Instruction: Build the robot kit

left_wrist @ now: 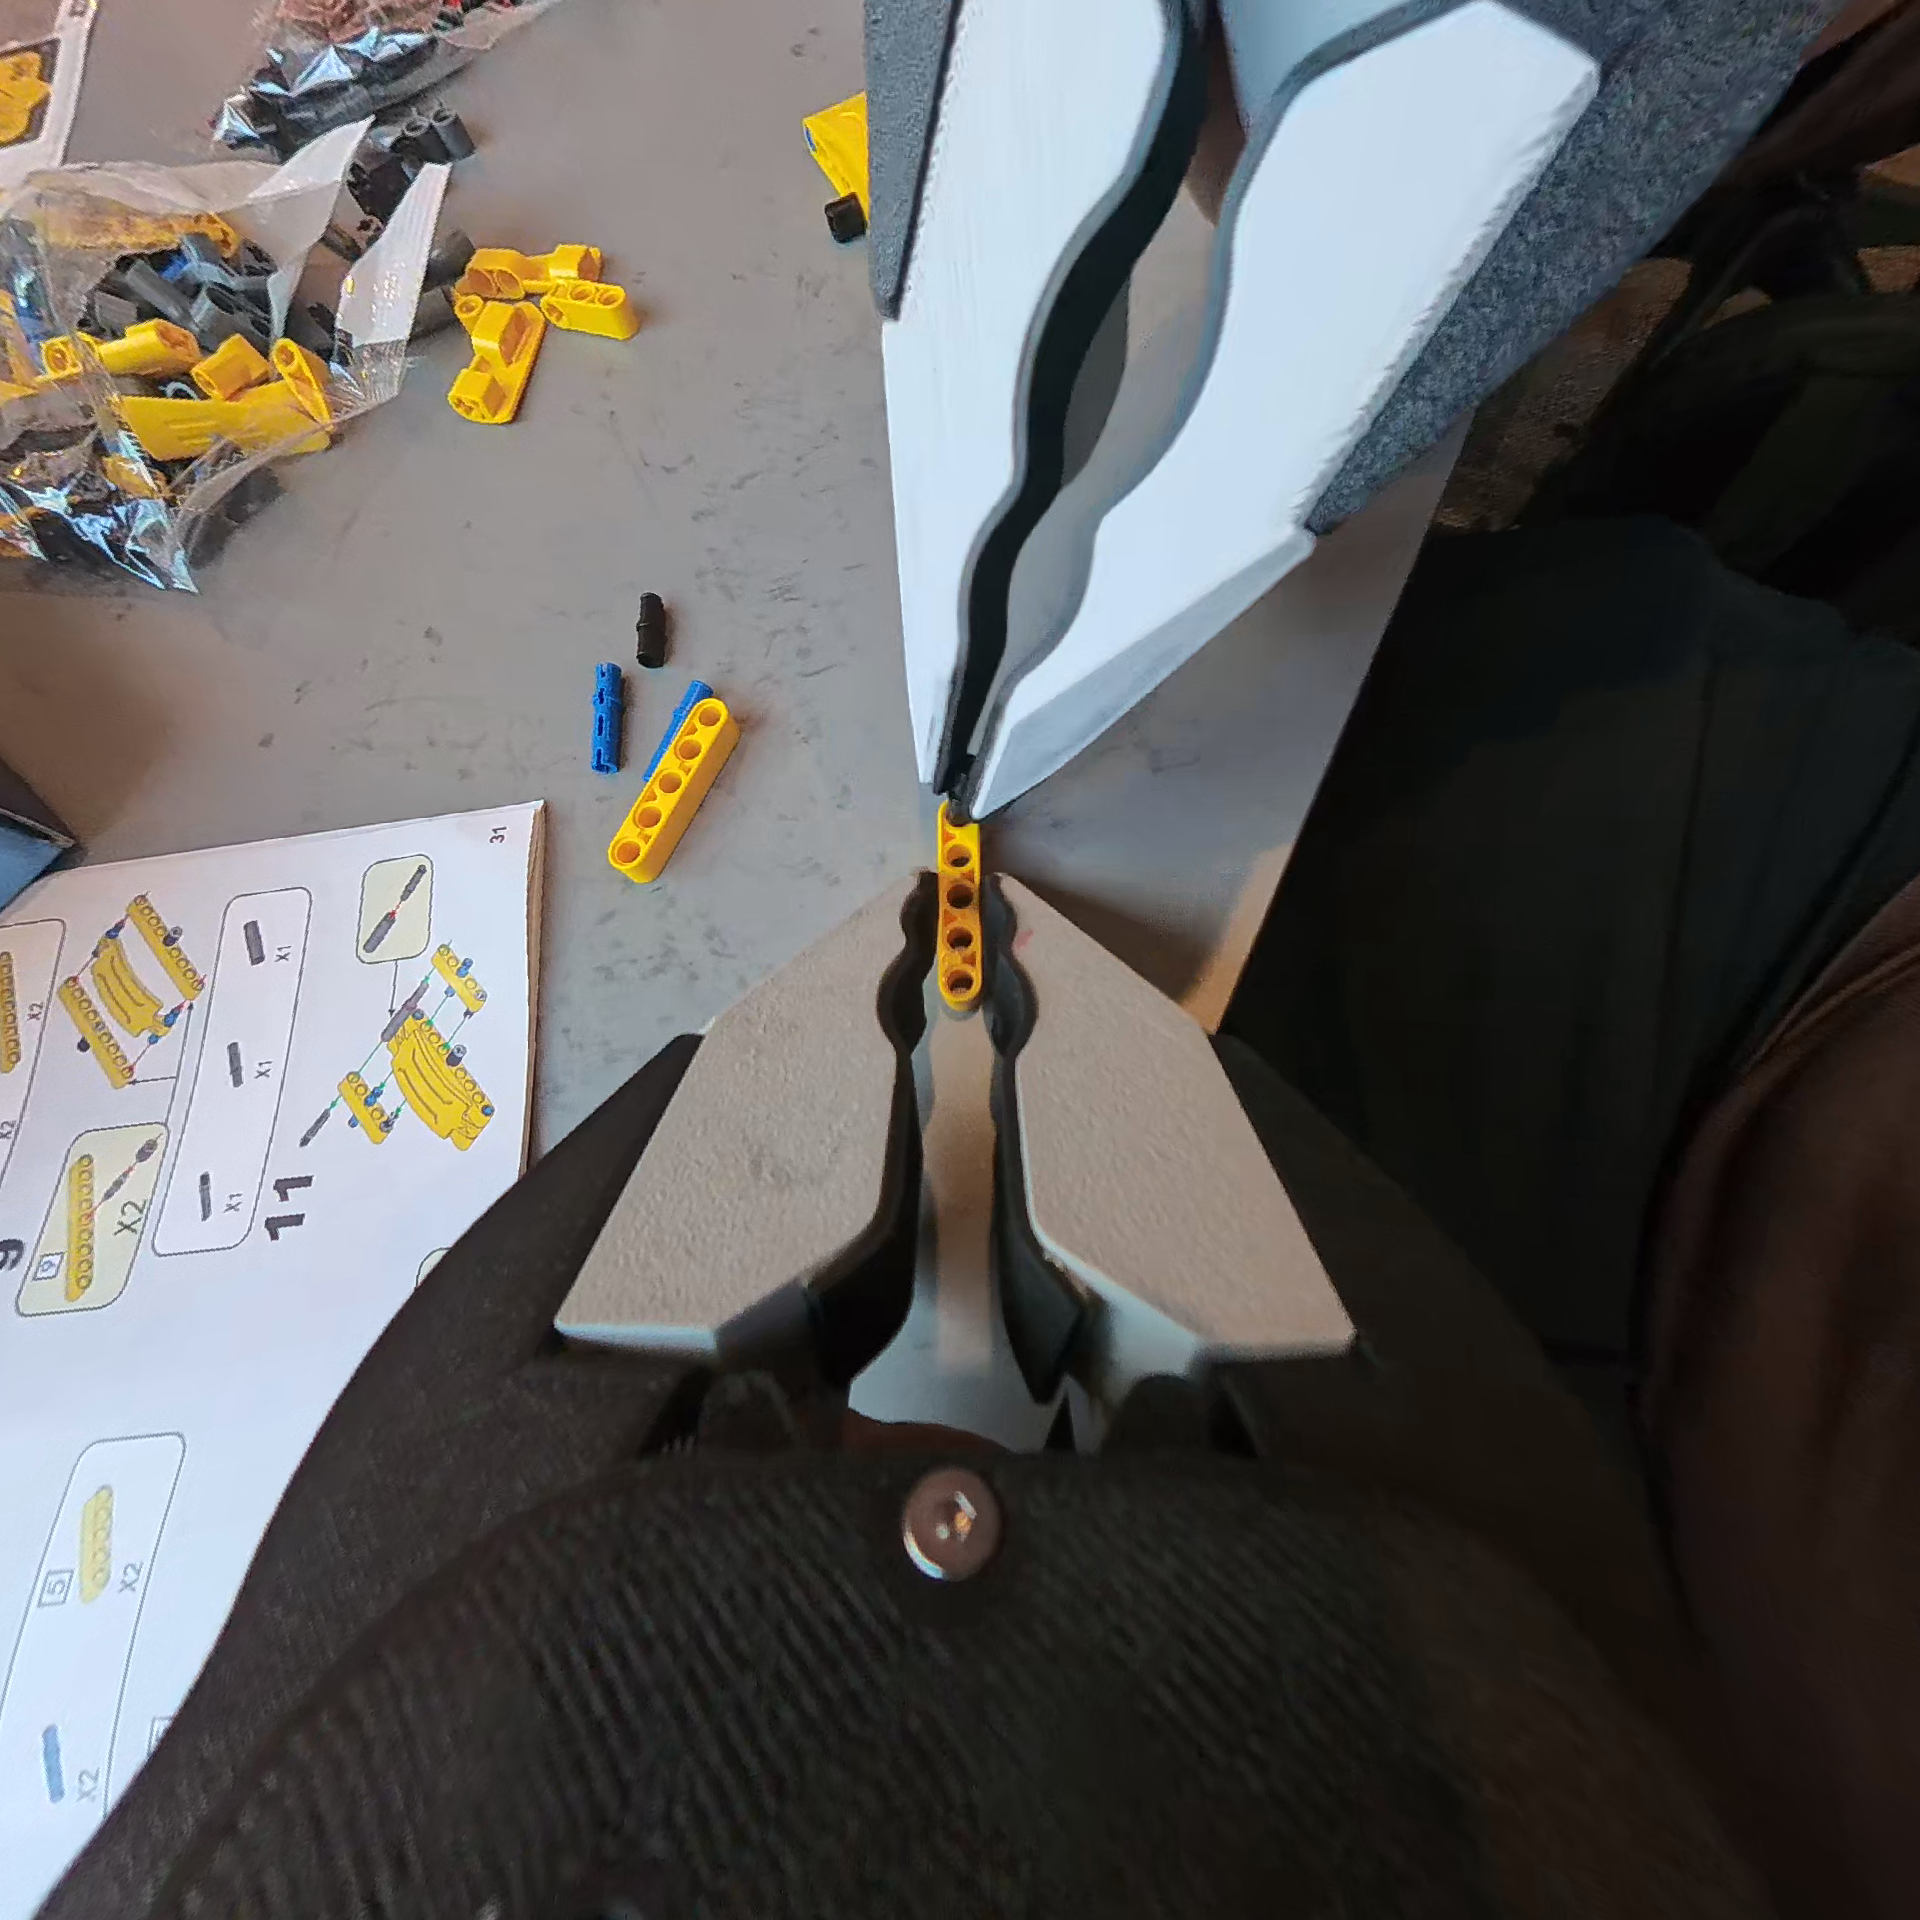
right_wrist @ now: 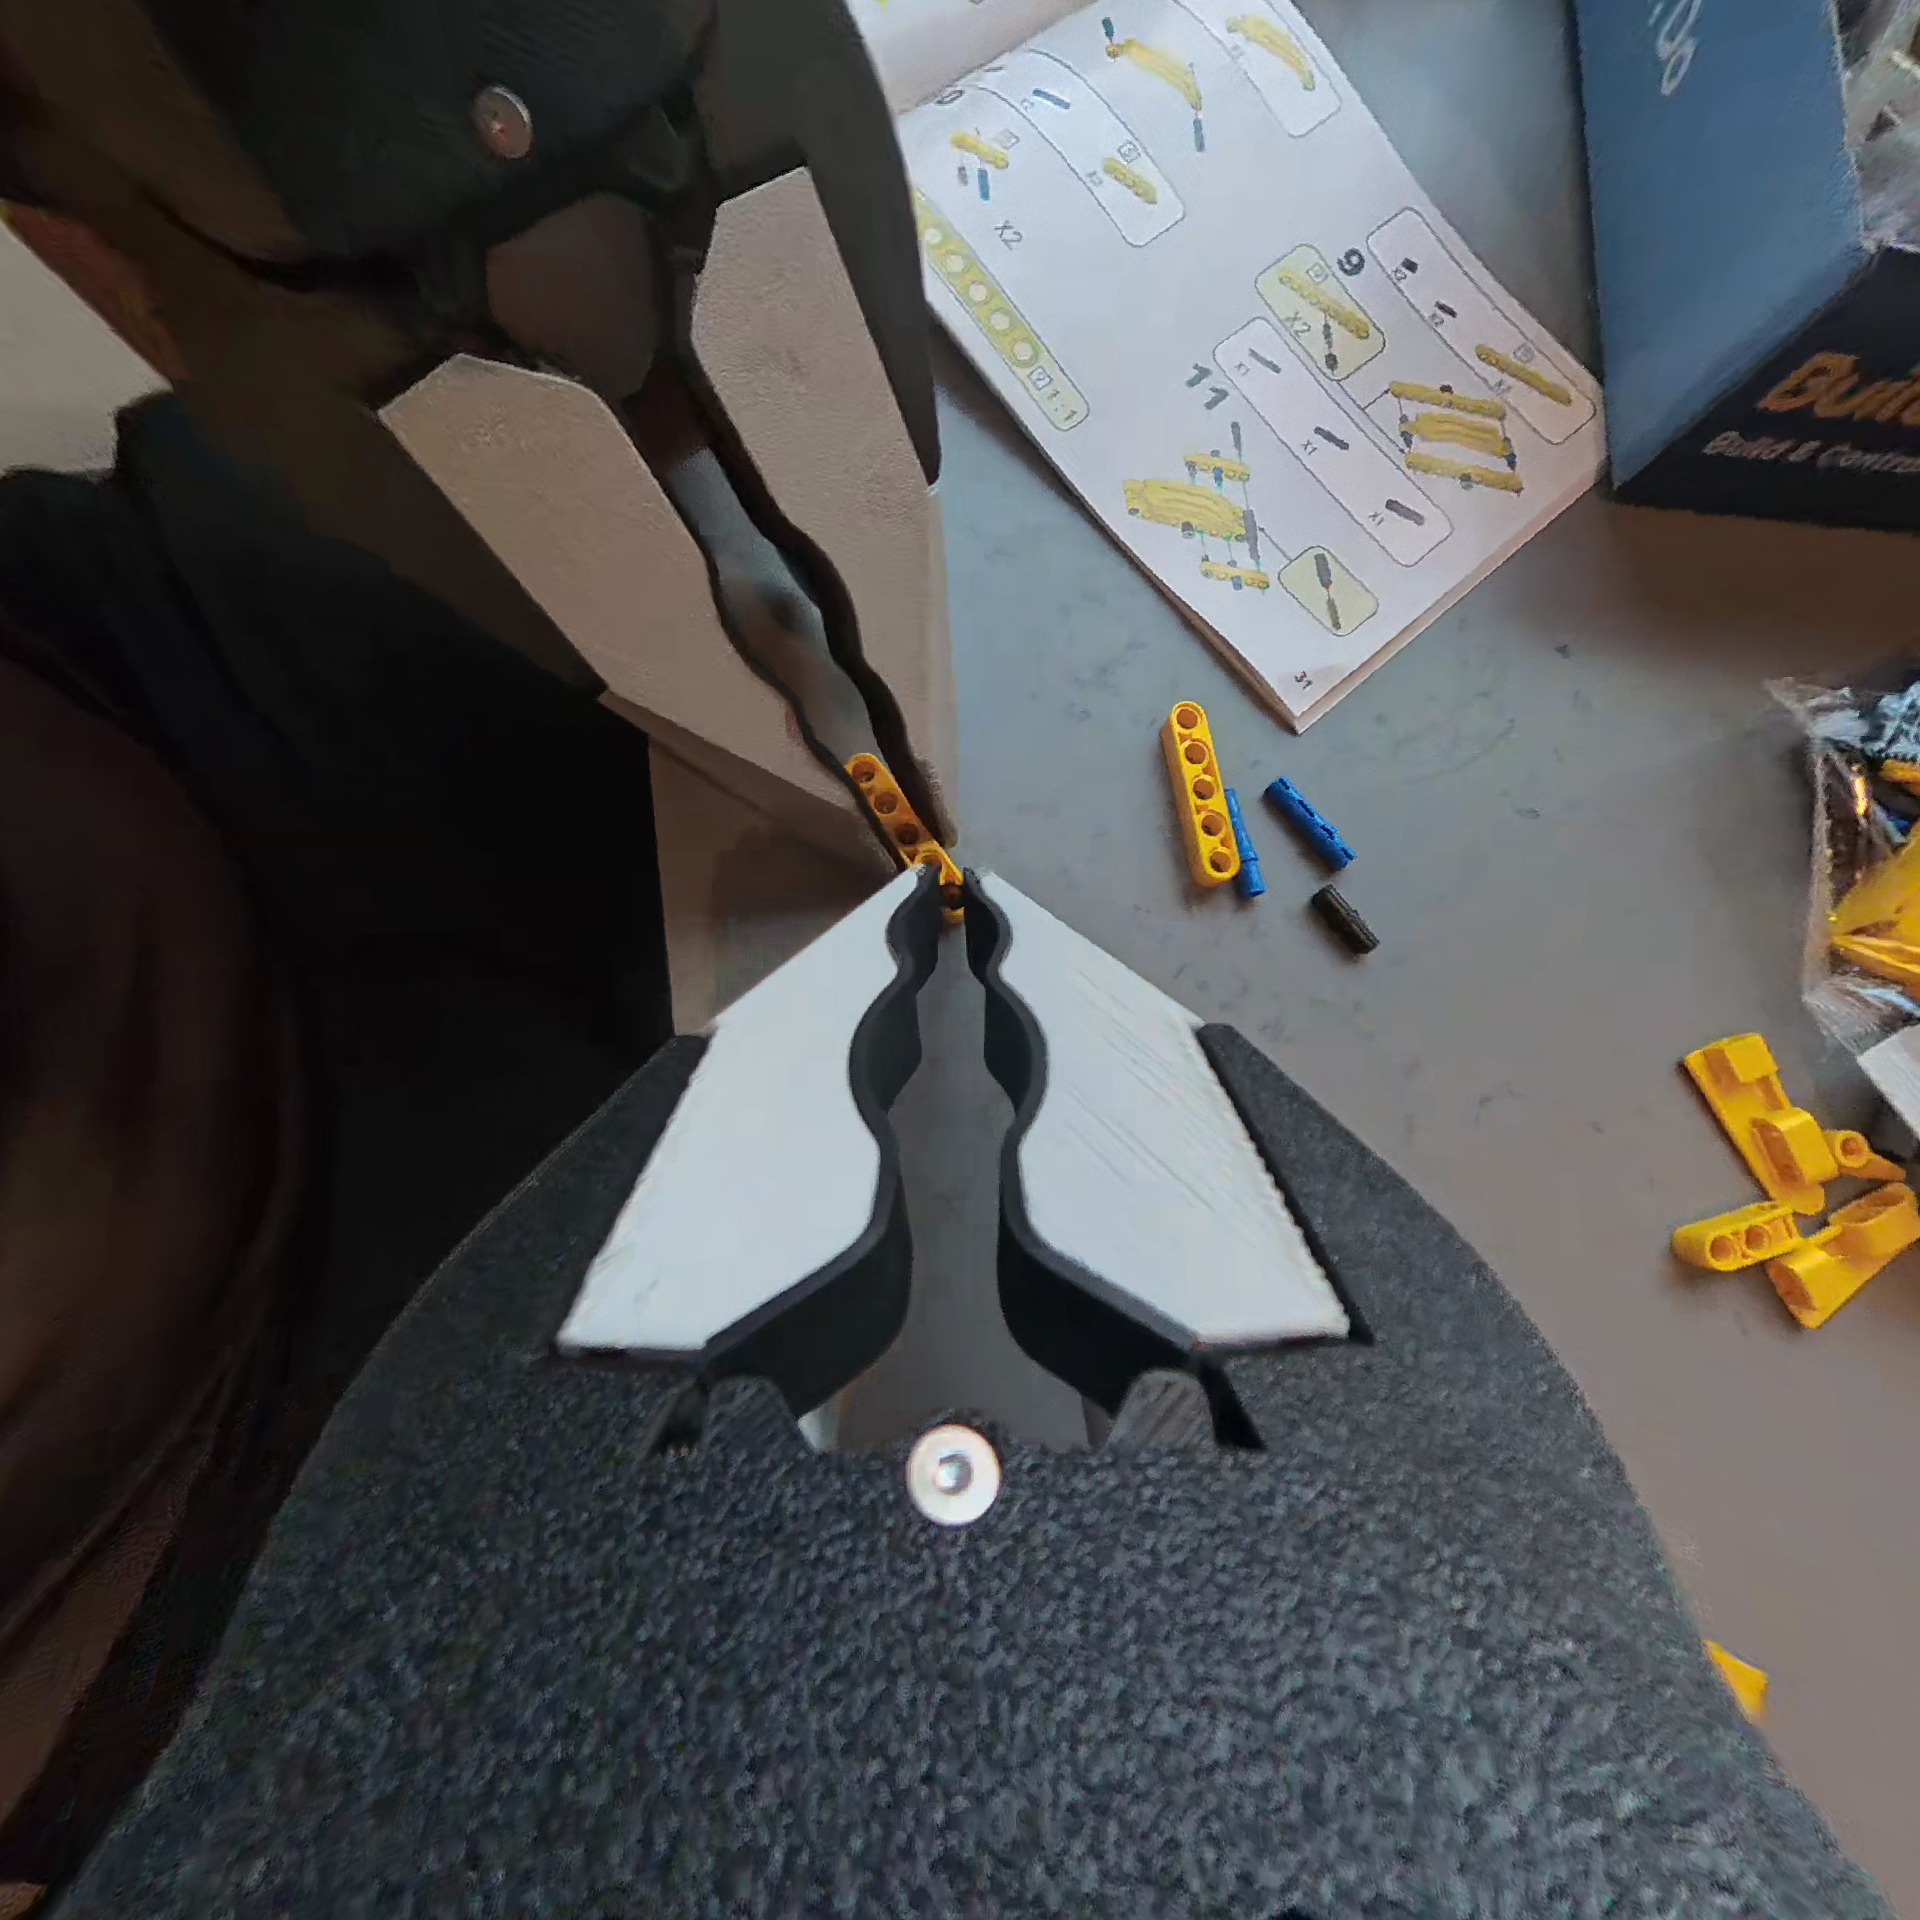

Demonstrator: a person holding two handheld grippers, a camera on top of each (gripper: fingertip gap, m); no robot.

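Grippers, both mine: left gripper (left_wrist: 958, 894) pinched one yellow beam (left_wrist: 958, 925), right gripper (right_wrist: 943, 883) nipped its end; two blue pins (left_wrist: 608, 717), one black pin (left_wrist: 650, 629) at mid-left.

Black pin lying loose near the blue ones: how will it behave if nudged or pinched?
The black pin is a short cylinder lying on its side, so it probably rolls on the smooth grey table. It looks like rigid, light plastic, and being small it may slip from wide fingertips.

I see a grey, scuffed table (left_wrist: 436, 623). On it lie an open instruction booklet (left_wrist: 260, 1039), a yellow holed beam (left_wrist: 675, 790) beside two blue pins (left_wrist: 608, 717), a black pin (left_wrist: 650, 629), loose yellow pieces (left_wrist: 540, 312), a clear bag of parts (left_wrist: 135, 353) and a blue box (right_wrist: 1745, 260).
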